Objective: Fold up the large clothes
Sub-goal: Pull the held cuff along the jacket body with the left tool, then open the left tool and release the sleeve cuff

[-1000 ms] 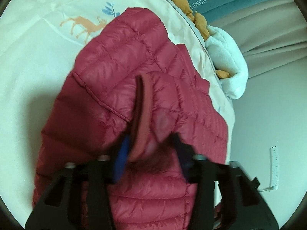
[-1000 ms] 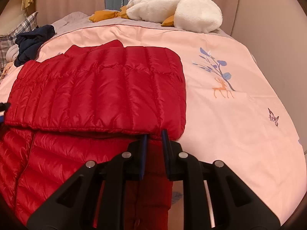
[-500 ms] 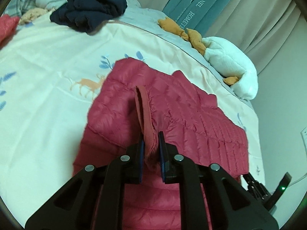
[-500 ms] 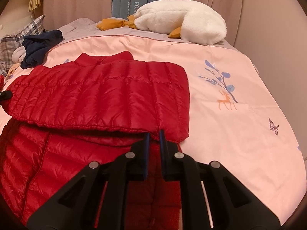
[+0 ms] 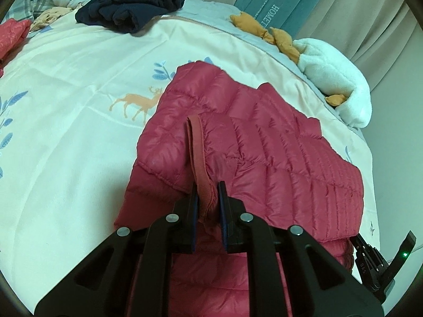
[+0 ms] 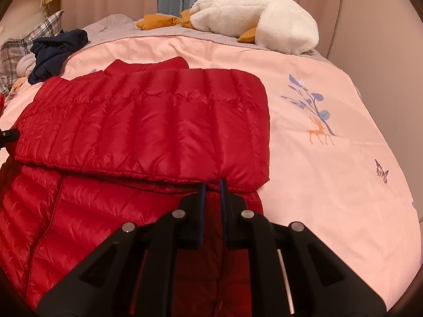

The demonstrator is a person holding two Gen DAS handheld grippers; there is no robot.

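Left wrist view: my left hand-held gripper [image 5: 207, 194] is clamped on the sleeve cuff [image 5: 199, 155] of the red down jacket [image 5: 277, 158], which lies straight ahead on the bed [image 5: 66, 121]. Open quilt lies leftward.

Right wrist view: my right hand-held gripper [image 6: 211, 185] is nearly closed at the folded hem [image 6: 137, 170]; I cannot tell if it grips. The bed is free rightward.

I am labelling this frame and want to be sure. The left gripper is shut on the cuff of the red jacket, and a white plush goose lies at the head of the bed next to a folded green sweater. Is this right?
Not quite. The garment is dark navy, not green, and it is bunched up rather than folded, as the left wrist view shows. The rest holds: the left gripper is shut on the cuff of the red jacket, and the white plush goose lies at the head of the bed.
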